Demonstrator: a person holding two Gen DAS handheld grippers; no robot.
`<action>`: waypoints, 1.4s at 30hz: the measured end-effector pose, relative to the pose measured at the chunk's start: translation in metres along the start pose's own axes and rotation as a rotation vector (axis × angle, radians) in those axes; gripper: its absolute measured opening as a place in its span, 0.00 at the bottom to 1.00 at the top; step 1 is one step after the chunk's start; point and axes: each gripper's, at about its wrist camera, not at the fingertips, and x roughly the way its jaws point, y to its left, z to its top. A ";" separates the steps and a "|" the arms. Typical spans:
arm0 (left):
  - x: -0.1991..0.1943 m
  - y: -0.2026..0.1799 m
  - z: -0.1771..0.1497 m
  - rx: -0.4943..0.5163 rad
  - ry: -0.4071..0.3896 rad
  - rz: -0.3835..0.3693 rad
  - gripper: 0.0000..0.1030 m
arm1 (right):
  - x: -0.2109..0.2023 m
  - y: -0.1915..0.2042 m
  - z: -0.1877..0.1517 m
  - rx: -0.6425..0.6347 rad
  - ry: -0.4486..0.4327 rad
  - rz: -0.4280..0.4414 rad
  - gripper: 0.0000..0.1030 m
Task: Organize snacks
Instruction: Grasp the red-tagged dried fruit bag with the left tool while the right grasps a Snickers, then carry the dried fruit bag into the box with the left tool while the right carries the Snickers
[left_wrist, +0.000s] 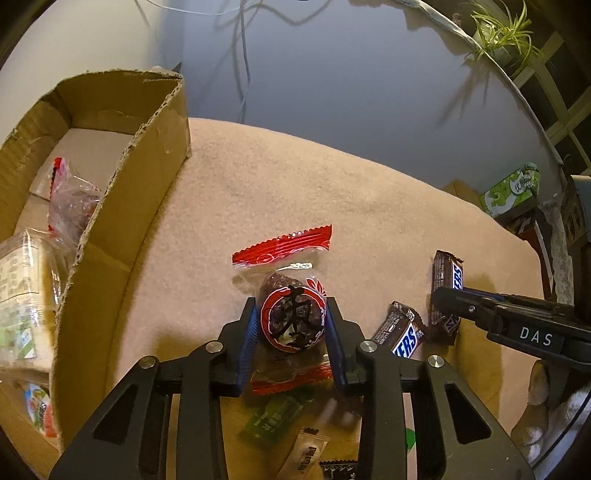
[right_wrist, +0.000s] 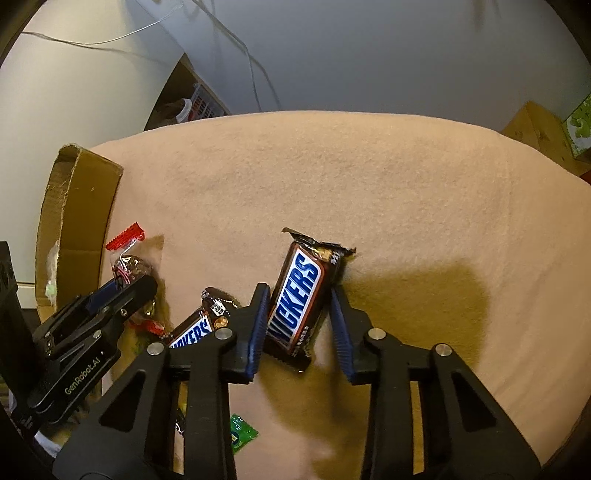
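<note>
A clear snack packet with red ends and a round red label (left_wrist: 291, 321) lies on the beige cloth (left_wrist: 295, 177). My left gripper (left_wrist: 291, 306) is shut on it, a blue pad against each side. A Snickers bar (right_wrist: 295, 295) rests tilted on the cloth, and my right gripper (right_wrist: 300, 288) is shut on it across its width. In the left wrist view that bar (left_wrist: 448, 273) shows at the right under the right gripper (left_wrist: 443, 297). In the right wrist view the left gripper (right_wrist: 144, 284) covers the red-ended packet (right_wrist: 129, 264) at the left.
A second Snickers bar (left_wrist: 400, 332) (right_wrist: 195, 328) lies between the two grippers. An open cardboard box (left_wrist: 122, 206) (right_wrist: 79, 206) at the left holds several packets. A green packet (left_wrist: 273, 421) (right_wrist: 240, 432) and a beige sachet (left_wrist: 306, 450) lie near the front. A green carton (left_wrist: 509, 188) stands beyond the table.
</note>
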 end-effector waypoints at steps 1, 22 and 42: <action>0.000 0.000 0.001 -0.002 -0.002 -0.002 0.31 | -0.001 -0.001 0.001 -0.002 -0.001 0.003 0.31; -0.065 0.029 -0.010 0.015 -0.105 -0.017 0.31 | -0.061 0.022 -0.008 -0.125 -0.090 0.038 0.30; -0.108 0.095 -0.004 -0.081 -0.196 0.071 0.31 | -0.076 0.155 0.006 -0.391 -0.132 0.105 0.30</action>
